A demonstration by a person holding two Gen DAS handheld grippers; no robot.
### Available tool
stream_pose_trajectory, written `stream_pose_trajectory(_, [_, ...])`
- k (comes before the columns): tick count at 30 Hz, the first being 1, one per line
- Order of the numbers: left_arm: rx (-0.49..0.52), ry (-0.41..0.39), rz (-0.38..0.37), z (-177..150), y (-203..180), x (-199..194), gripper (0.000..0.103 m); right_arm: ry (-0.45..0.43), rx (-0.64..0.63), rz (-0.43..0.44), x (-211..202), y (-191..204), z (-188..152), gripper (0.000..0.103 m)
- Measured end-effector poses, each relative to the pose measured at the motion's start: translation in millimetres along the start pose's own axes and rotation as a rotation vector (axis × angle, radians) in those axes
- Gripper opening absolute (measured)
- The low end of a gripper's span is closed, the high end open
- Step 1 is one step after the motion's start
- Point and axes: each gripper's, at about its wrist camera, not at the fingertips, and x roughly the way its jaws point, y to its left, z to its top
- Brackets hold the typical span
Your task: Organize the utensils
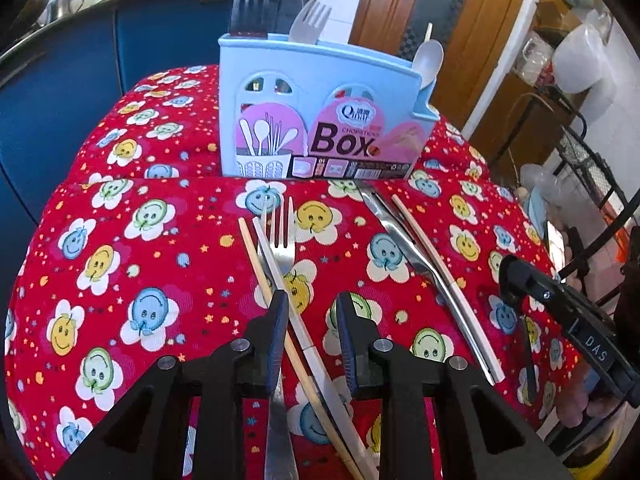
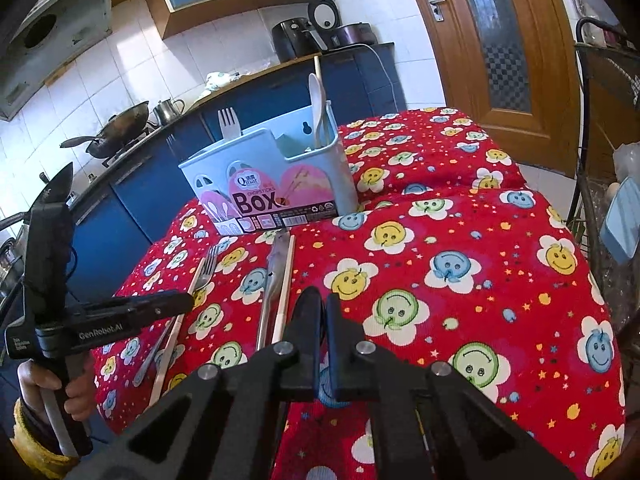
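A light blue chopsticks box [image 1: 320,120] stands on the red smiley tablecloth [image 1: 160,260], also in the right wrist view [image 2: 268,188]. It holds a dark fork [image 1: 249,8], a white fork [image 1: 310,20], a white spoon [image 1: 428,60] and a chopstick. On the cloth lie a metal fork [image 1: 280,248], a wooden chopstick [image 1: 256,264], a white chopstick [image 1: 316,344], a metal knife [image 1: 420,268] and another white chopstick [image 1: 448,280]. My left gripper [image 1: 312,300] is open, its jaws astride the fork and chopsticks. My right gripper [image 2: 322,300] is shut and empty, beside the knife [image 2: 274,276].
A blue kitchen counter [image 2: 132,208] with a wok [image 2: 116,128] and kettle lies behind the table. A wooden door [image 2: 496,40] is at the back right. A metal rack [image 2: 600,160] stands past the table's right edge.
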Motion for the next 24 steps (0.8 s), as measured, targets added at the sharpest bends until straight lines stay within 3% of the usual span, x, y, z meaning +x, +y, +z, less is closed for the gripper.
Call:
stream_pose_trajectory(10, [-0.001,0.033,0.02,-4,-5,-1,0.025,-0.002,0.011,0.008,1,-5,-1,0.004])
stream_pose_trajectory(16, [-0.041,0.09,-0.018,0,-4,10,0.025,-0.006,0.006,0.014,0,-5,0,0.004])
stream_pose_trajectory(24, [-0.049,0.103,-0.032,21,-3,27,0.025,-0.012,0.001,0.012,-1,-4,3,0.004])
